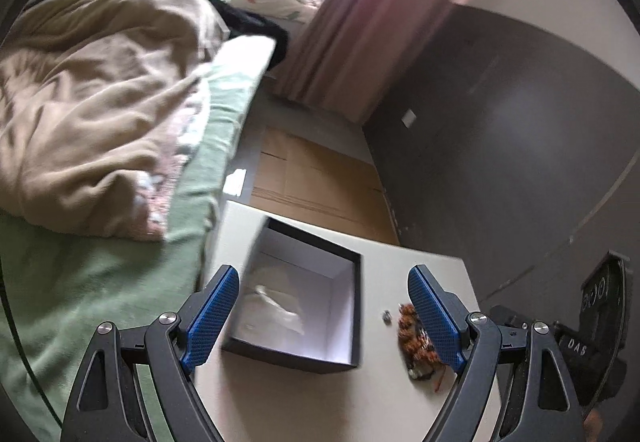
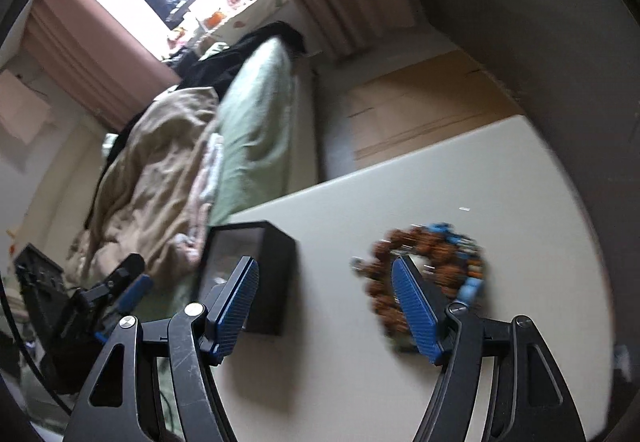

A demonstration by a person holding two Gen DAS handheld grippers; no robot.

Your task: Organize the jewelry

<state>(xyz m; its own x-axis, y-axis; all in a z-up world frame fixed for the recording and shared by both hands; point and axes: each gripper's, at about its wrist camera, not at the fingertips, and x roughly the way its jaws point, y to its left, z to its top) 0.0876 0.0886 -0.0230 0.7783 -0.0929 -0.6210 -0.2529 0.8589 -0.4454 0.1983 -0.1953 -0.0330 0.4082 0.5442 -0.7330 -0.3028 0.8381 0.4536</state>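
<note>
An open black box (image 1: 340, 358) with a white inside stands on the white table (image 1: 420, 266), holding a crumpled clear wrapper (image 1: 276, 306). My left gripper (image 1: 323, 274) hangs open over it, one finger at each side, touching nothing. To the right of the box lie a small metal piece (image 1: 386, 316) and a brown bead bracelet (image 1: 412, 342), partly behind the right finger. In the right wrist view my right gripper (image 2: 325, 262) is open and empty above the table (image 2: 460, 178), between the box (image 2: 276, 278) and a pile of brown and blue bead bracelets (image 2: 440, 254).
A bed with a green sheet (image 1: 80, 302) and a rumpled beige blanket (image 1: 92, 114) runs along the table's left side. Flattened cardboard (image 1: 316, 174) lies on the floor beyond the table. A dark wall panel (image 1: 520, 162) and pink curtains (image 1: 360, 22) stand to the right.
</note>
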